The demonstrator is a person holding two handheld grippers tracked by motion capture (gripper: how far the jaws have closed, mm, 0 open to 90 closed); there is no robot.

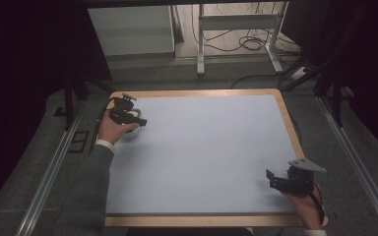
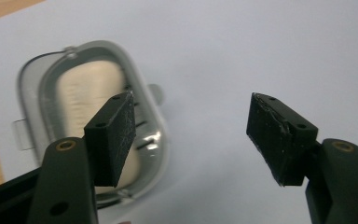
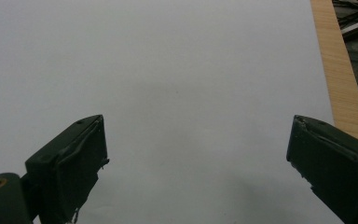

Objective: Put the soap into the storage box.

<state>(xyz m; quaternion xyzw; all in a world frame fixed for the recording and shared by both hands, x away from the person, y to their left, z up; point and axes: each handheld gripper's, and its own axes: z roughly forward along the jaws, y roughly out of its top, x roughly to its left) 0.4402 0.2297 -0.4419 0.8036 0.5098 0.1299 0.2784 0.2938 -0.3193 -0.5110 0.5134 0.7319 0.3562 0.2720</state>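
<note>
My left claw (image 2: 191,135) is wide and holds nothing, just above the soap dish (image 2: 93,116) at the far left of the counter (image 1: 202,147). My right claw (image 3: 196,163) is wide too, near right. I judge nothing is grasped yet.

A clear container (image 2: 93,140) holds something cream, perhaps ribbed, on pale-blue table (image 1: 211,147).

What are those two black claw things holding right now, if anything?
Nothing. Both the left gripper and the right gripper have their jaws open; the soap dish lies beside the left one, ungripped.
</note>
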